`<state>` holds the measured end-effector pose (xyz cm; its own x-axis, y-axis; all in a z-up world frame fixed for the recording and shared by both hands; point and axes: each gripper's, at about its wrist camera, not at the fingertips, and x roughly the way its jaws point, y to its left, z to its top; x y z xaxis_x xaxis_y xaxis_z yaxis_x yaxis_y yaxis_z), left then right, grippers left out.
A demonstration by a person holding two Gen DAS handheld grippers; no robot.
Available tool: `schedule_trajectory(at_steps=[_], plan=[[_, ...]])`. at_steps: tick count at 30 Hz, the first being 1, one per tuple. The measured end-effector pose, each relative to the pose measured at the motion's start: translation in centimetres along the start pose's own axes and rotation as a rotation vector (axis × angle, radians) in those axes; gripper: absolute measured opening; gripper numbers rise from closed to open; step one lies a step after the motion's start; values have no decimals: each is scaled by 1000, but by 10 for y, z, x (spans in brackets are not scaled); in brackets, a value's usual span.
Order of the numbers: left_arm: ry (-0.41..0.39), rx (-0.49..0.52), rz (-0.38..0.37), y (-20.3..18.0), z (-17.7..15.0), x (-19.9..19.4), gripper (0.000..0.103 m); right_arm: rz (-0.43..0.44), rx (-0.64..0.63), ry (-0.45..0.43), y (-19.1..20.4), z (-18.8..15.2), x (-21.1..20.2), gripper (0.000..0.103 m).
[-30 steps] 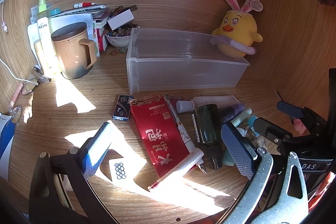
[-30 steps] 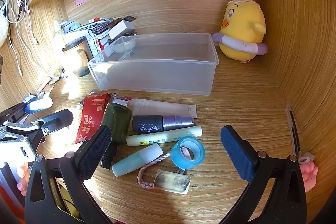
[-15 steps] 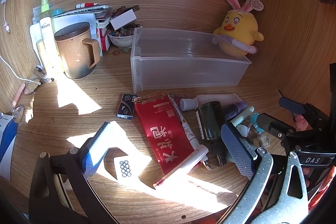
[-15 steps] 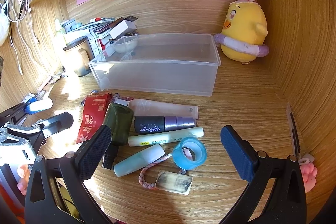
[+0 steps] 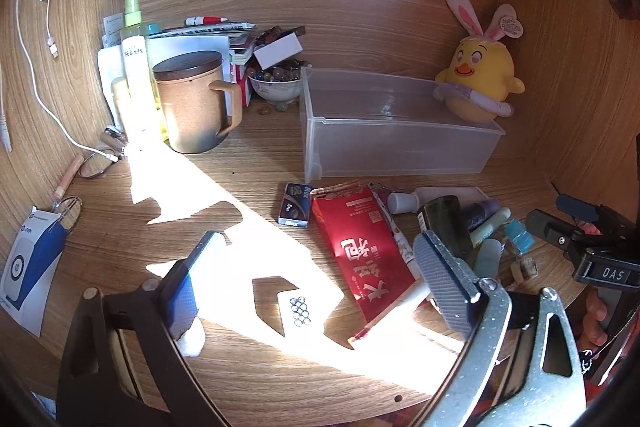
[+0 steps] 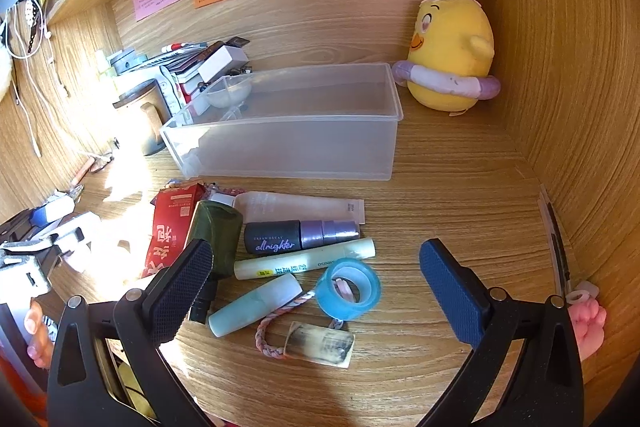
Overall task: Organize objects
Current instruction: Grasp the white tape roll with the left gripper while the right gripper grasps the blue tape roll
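**Two open claws above a cluttered counter, clear bin waiting**

At the left of the left wrist view, sunlight falls across the wooden counter (image 5: pixel 248 163); a brown lidded mug (image 5: pixel 196 103) stands at upper left, well apart from the work; the left claw (image 5: pixel 312 291) fills the lower frame, spread wide and holding nothing, with a red packet (image 5: pixel 360 247) lying between its fingers and a small dark box (image 5: pixel 296 205) just beside the packet.

In the right wrist view the right claw (image 6: pixel 316 287) is likewise spread wide and empty; between its fingers, from left to right, lie a dark green bottle (image 6: pixel 218 231), a pale teal tube (image 6: pixel 256 305), a purple spray bottle (image 6: pixel 300 235), a pale green tube (image 6: pixel 304 259) and a blue tape roll (image 6: pixel 348 289); the clear plastic bin (image 6: pixel 288 155) sits in mid-frame with nothing visible inside; a yellow plush chick (image 6: pixel 452 67) stands at upper right.

The step is probably a first pick; the tape roll looks easiest, standing apart from its neighbours; close across its width and lift straight up. Bare counter lies right of the pile, though the side wall crowds the right edge; the bin's near rim must be cleared.
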<state>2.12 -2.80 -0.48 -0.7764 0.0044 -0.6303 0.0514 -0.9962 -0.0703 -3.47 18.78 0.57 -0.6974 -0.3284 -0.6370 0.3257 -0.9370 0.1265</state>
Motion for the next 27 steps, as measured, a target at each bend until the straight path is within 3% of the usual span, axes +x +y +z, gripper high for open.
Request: schedule_trajectory(at_steps=[12, 17, 21, 26, 27], plan=[[40, -43, 131, 65, -25, -4, 85, -65, 57, 7, -21, -5, 2, 101], [89, -52, 134, 87, -37, 7, 85, -75, 69, 28, -26, -7, 7, 96], [133, -112, 65, 106, -47, 17, 85, -97, 60, 48, -27, -13, 10, 93], [144, -130, 37, 111, -53, 20, 61, -98, 83, 88, -34, -19, 17, 83], [143, -128, 32, 110, -53, 19, 51, -92, 90, 93, -36, -20, 18, 82]])
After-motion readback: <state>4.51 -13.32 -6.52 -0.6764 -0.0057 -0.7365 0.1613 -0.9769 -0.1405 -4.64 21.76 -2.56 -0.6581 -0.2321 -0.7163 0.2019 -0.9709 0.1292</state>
